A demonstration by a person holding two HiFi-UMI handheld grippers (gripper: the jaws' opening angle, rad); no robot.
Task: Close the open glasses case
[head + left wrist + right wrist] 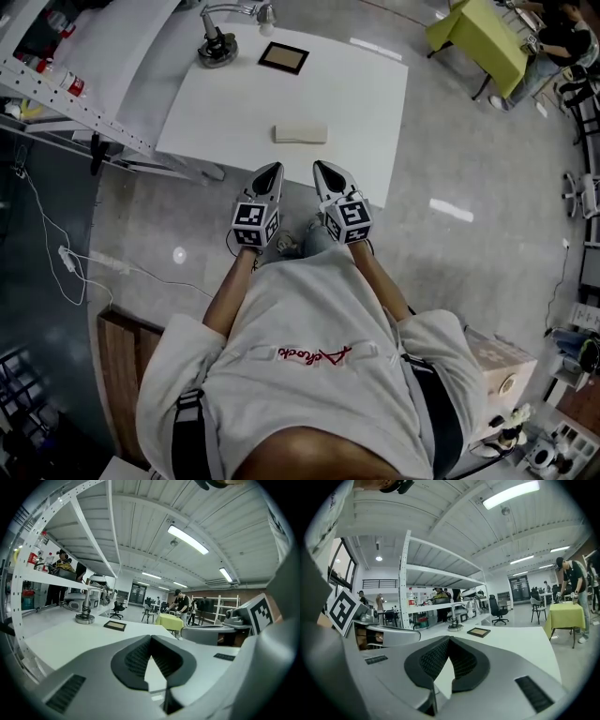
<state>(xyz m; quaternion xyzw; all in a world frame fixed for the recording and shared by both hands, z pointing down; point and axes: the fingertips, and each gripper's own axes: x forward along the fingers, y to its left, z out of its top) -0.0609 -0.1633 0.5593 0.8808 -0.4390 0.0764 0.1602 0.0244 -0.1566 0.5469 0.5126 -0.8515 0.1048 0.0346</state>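
Glasses case (300, 133): lay on the table (366, 94), near its front edge, lid apparently down; closing judged done. Left tool (273, 171) and right tool (323, 171): both jaws together, empty, held short of the case.

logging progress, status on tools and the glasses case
Left tool shut, empty; right tool shut, empty. Pale rectangular glasses case looks closed on white table, apart from both tools. Nothing in the way.

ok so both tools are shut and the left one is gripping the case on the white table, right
No, the left tool is shut but empty, like the right tool. The head view shows the case lying untouched on the white table.
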